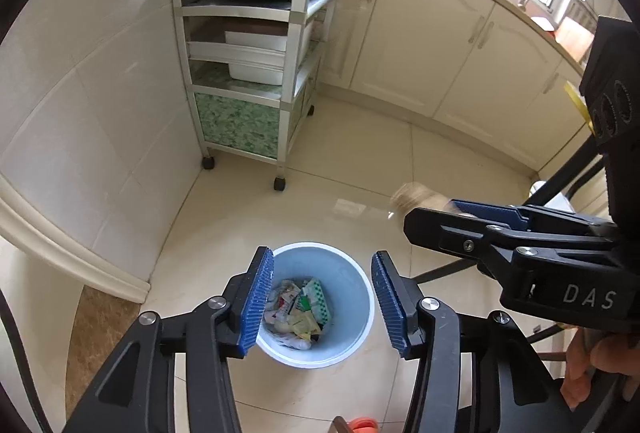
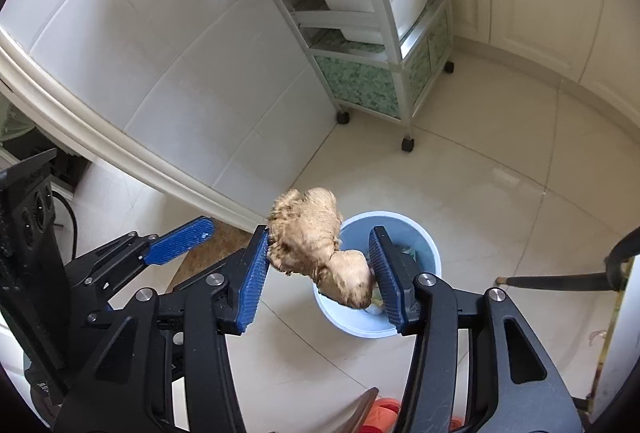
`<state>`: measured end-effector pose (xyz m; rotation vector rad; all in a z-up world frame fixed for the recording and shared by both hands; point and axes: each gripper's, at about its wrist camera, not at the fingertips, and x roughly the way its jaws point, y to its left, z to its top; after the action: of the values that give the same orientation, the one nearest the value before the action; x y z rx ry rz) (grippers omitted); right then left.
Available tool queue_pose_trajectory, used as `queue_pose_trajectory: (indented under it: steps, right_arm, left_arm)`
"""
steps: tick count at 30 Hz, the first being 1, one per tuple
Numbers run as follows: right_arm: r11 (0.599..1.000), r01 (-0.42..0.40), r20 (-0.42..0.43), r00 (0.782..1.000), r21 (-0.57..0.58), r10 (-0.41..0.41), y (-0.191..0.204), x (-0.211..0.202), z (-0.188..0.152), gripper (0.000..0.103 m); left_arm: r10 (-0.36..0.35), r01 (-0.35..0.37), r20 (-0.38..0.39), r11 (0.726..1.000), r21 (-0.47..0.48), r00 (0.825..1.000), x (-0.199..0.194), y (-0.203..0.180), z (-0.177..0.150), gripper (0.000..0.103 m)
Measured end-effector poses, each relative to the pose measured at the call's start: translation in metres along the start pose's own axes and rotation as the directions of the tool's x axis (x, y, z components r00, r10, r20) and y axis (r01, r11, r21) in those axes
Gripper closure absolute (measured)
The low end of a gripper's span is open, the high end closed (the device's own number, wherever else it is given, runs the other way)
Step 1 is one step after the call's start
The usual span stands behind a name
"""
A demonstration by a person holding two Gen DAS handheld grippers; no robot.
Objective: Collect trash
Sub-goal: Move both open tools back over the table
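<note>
1 bin (image 1: 352, 285), lower center | 1 ginger (image 2: 316, 245), center | 2 grippers: left (image 1: 322, 299), right (image 2: 318, 279) | 1 cart (image 1: 248, 65), upper center | 4 cart wheels visible | 1 hand (image 1: 600, 365), lower right

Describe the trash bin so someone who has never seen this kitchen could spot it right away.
Find the wheeled metal cart standing against the white tiled wall. On the cream floor in front of it, nearer the camera, stands the bin. It is the only round, pale blue, open-topped thing there, with crumpled wrappers lying inside.
</note>
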<state>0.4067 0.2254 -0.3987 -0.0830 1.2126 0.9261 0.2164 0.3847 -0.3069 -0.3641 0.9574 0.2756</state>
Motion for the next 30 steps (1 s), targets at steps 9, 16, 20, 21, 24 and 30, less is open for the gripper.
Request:
queue_pose_trajectory:
  steps: [9, 16, 20, 21, 24, 30]
  right_arm:
    - [1.000, 0.027, 0.102, 0.994, -0.009, -0.026, 0.009, -0.051, 0.005, 0.030]
    - [0.989, 0.143, 0.254, 0.958, -0.027, -0.131, 0.000, -0.156, 0.002, 0.024]
    - [0.972, 0.232, 0.335, 0.915, 0.016, -0.224, -0.035, -0.231, -0.009, 0.014]
    - [0.965, 0.260, 0.350, 0.902, 0.030, -0.254, -0.045, -0.248, -0.011, 0.012]
    - [0.927, 0.363, 0.361, 0.855, 0.095, -0.372, -0.093, -0.295, -0.027, 0.012]
    - [0.797, 0.542, 0.256, 0.757, 0.267, -0.601, -0.202, -0.347, -0.051, 0.011]
  left_arm:
    - [0.000, -0.001, 0.087, 1.000, 0.020, 0.996, -0.047, -0.024, -0.008, 0.050]
    - [-0.075, 0.048, 0.200, 0.990, 0.134, 0.977, -0.113, -0.091, -0.003, 0.036]
    - [-0.153, 0.096, 0.240, 0.968, 0.233, 0.959, -0.143, -0.149, 0.002, 0.025]
    - [-0.172, 0.109, 0.238, 0.960, 0.257, 0.956, -0.148, -0.163, 0.003, 0.025]
    - [-0.227, 0.147, 0.228, 0.936, 0.320, 0.947, -0.161, -0.208, 0.004, 0.019]
    - [-0.270, 0.180, 0.190, 0.903, 0.389, 0.944, -0.155, -0.271, 0.020, 0.013]
